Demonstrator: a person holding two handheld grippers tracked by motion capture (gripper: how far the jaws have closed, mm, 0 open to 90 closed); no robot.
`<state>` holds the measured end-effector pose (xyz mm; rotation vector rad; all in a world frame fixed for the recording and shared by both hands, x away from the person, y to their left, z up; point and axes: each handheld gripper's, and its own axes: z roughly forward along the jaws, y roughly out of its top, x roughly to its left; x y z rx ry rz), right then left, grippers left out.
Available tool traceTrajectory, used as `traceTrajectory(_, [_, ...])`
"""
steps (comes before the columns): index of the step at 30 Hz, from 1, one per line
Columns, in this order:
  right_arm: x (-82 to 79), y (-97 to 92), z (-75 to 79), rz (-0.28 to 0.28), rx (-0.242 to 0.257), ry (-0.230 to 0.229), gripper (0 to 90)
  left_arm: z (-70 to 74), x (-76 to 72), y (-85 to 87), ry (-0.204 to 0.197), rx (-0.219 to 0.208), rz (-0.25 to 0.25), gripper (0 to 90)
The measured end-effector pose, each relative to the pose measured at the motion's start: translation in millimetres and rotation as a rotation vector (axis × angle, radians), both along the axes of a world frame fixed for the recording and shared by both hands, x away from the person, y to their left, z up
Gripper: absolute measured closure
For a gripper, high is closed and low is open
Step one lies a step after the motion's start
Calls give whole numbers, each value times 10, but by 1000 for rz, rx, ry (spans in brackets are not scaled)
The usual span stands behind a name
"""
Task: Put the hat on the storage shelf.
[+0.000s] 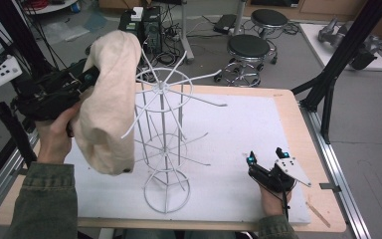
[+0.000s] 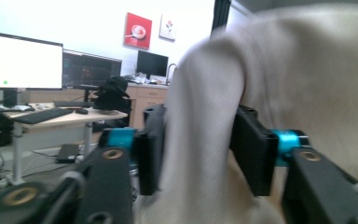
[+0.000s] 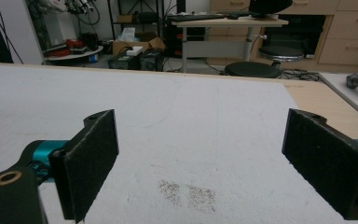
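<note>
High view: one cloth, two tongs.

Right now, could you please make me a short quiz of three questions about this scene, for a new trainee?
1. True or false: the left claw is shut on the beige cloth.
2. Which thing stands on the white mat near its middle? A) a wire rack B) a glass bottle C) a metal pot
3. Fill in the missing word: the right claw rests low near the mat's right front corner, with its jaws ____.

Key
1. True; its pads press the cloth from both sides.
2. A; the white wire rack stands upright, and the cloth hangs beside its top spokes.
3. open; nothing lies between them.
</note>
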<state>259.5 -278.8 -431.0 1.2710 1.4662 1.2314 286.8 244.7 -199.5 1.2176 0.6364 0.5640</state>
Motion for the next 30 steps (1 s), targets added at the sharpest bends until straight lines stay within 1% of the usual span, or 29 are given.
traceTrajectory(1, [0, 0, 0, 1, -2, -1, 97, -6, -6, 14, -5, -5, -2, 491])
traceTrajectory(2, [0, 0, 0, -1, -3, -2, 97, -13, -12, 32, -9, -19, -6, 487])
traceTrajectory(4, [-2, 1, -1, 1, -3, 1, 97, -21, -30, 69, -16, -33, 10, 450])
traceTrajectory(6, [-3, 2, 0, 0, 0, 0, 97, -33, -38, 96, -20, -46, 11, 449])
traceTrajectory(8, [-3, 0, 0, 0, -3, -3, 97, -50, -55, 117, -31, -59, 25, 438])
traceTrajectory(9, [-4, 2, 0, 0, 0, -1, 97, -50, -55, 117, -31, -59, 25, 435])
traceTrajectory(10, [-3, 1, 0, -1, -2, -1, 97, -76, -70, 150, -38, -79, 35, 432])
traceTrajectory(13, [-5, 3, 1, -1, 0, -3, 97, -115, -80, 188, -41, -96, 50, 425])
traceTrajectory(18, [-7, -2, 3, -6, -5, -6, 97, -208, -96, 237, -38, -112, 86, 389])
traceTrajectory(22, [-8, -5, 6, -9, -8, -10, 97, -308, -136, 308, -41, -126, 135, 367])
traceTrajectory(25, [-9, -5, 7, -10, -8, -10, 97, -383, -167, 373, -32, -144, 167, 341])
traceTrajectory(27, [-10, -4, 7, -11, -9, -9, 97, -440, -188, 415, -27, -156, 181, 340])
traceTrajectory(29, [-14, -3, 8, -12, -7, -10, 97, -461, -194, 428, -27, -163, 188, 336])
traceTrajectory(30, [-20, -1, 11, -12, -6, -9, 97, -514, -215, 460, -28, -173, 212, 333])
